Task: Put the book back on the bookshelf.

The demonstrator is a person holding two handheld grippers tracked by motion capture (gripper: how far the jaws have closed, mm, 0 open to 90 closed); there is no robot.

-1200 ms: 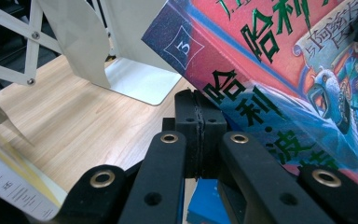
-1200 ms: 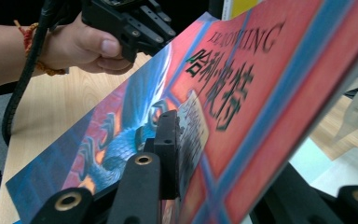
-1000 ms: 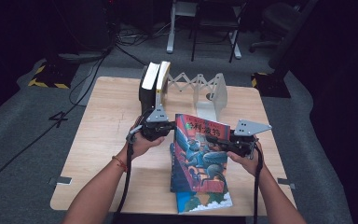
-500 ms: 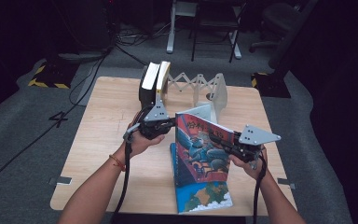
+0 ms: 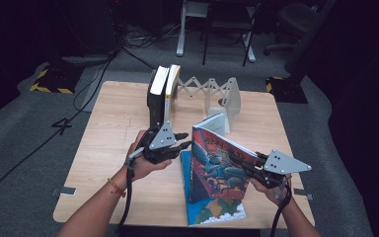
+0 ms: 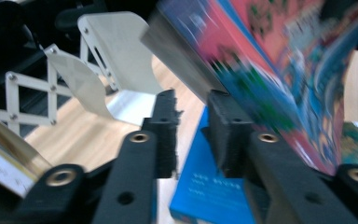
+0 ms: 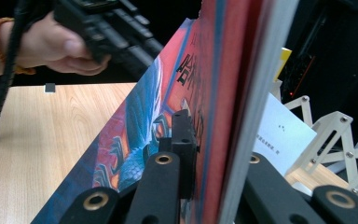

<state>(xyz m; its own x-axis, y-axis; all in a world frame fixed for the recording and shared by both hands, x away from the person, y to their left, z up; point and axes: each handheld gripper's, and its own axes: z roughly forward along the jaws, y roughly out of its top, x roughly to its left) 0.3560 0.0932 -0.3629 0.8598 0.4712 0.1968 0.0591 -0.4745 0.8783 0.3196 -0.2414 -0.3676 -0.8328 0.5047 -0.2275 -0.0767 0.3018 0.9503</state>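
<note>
A colourful picture-cover book (image 5: pixel 214 165) stands tilted upright over the table's front. My right gripper (image 5: pixel 234 159) is shut on its right edge, and in the right gripper view the jaws (image 7: pixel 214 140) clamp the cover (image 7: pixel 135 144) from both sides. My left gripper (image 5: pixel 185 140) hovers just left of the book. Its jaws have just been opening, and in the left gripper view they (image 6: pixel 191 112) stand apart with nothing between them; the book (image 6: pixel 279 60) rises beyond the right pad. A blue book (image 5: pixel 212 215) lies flat underneath.
A white expanding bookstand (image 5: pixel 212 91) stands at the back of the wooden table (image 5: pixel 108 128), with two upright books (image 5: pixel 160 94) at its left end. Chairs, cables and dark floor surround the table.
The left gripper has let go of the colourful book, opened and drawn away to the left. The right gripper has carried the book to the right and stood it more upright.
</note>
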